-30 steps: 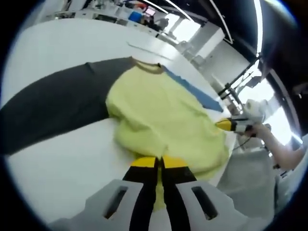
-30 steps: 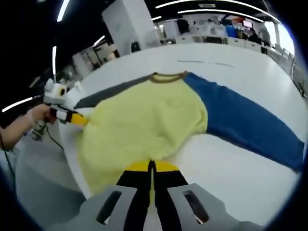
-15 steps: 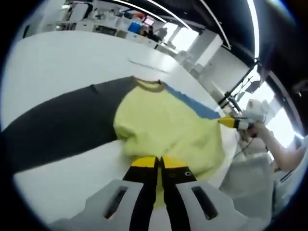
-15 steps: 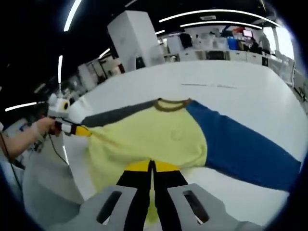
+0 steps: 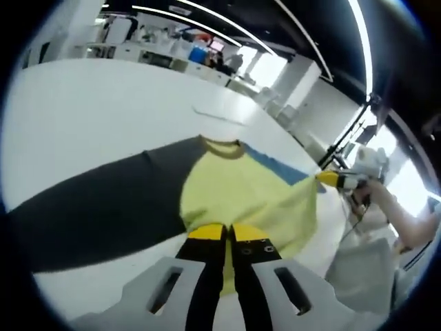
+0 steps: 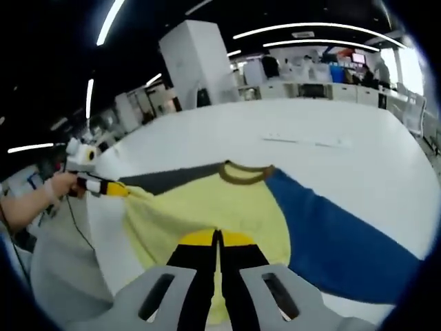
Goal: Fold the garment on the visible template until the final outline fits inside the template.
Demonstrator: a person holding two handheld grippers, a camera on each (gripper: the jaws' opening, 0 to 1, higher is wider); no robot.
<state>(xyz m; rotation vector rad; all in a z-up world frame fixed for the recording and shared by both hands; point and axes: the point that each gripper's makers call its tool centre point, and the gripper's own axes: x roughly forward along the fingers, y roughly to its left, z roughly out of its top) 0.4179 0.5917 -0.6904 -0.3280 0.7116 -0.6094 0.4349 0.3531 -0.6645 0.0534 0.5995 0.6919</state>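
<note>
The garment has a yellow body, an olive collar, a dark grey sleeve and a blue sleeve. It lies spread on the white table, its hem raised toward me. My left gripper is shut on the yellow hem at one corner. My right gripper is shut on the hem at the other corner. The hem is stretched between them. In the left gripper view, the right gripper is at the right, held by a hand. The left gripper appears at the left of the right gripper view.
A thin line is marked on the table beyond the collar. The table edge runs just below the hem, with floor under it. Desks, a white pillar and equipment stand at the far side of the room.
Both grippers have drawn the hem back and up, keeping their hold. The rumpled yellow body has pulled out flatter and tauter, and both sleeves now lie straighter.
</note>
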